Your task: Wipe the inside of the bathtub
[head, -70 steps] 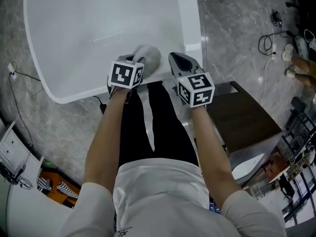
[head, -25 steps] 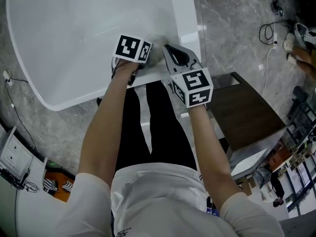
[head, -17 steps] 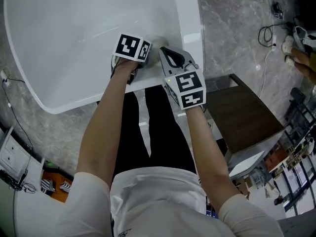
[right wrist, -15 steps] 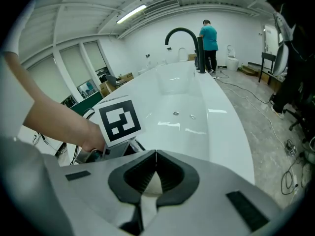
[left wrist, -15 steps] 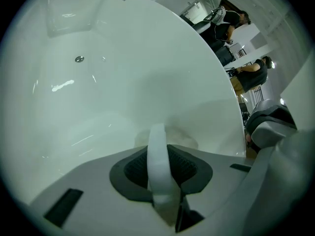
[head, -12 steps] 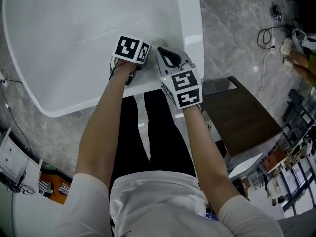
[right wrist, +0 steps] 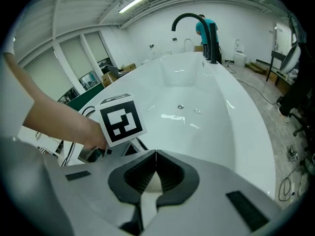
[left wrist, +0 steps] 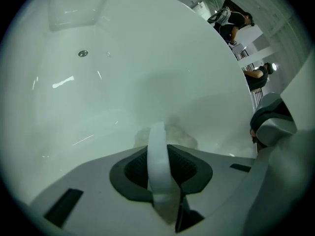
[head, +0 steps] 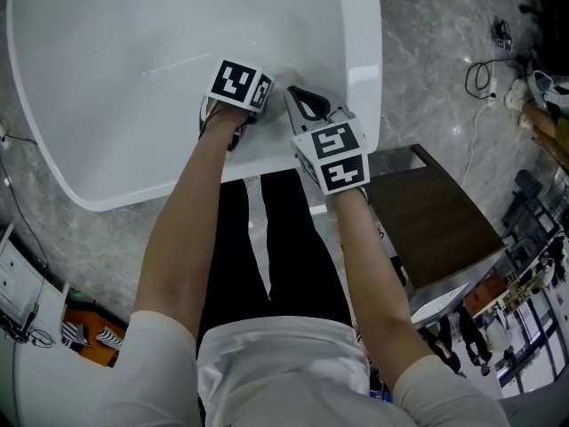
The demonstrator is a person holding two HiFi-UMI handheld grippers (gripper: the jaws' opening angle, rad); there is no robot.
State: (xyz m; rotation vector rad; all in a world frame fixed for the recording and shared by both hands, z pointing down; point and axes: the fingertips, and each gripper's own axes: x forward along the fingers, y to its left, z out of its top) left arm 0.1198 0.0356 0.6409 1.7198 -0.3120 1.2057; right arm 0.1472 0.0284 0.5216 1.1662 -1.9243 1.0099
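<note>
Bathtub [head: 133,78], white and glossy, filled the upper half of the head view, its rim nearest the person, with its round metal drain [left wrist: 82,53] set in the far end of the basin. Left gripper [left wrist: 158,149] was reached over the rim into the tub, its jaws closed tight on a white cloth [left wrist: 157,163], whose crumpled end lay against the tub's inner wall just past the jaw tips. Right gripper [right wrist: 156,154] hung just beside it above the rim, its jaws brought together with the tips meeting and holding nothing. Grey marbled floor [head: 427,60] surrounded the tub, a dark brown cabinet [head: 440,216] stood at the person's right, and cables [head: 484,69] trailed beyond it. A black arched faucet [right wrist: 189,17] rose at the tub's far end in a bright, white-walled room.
</note>
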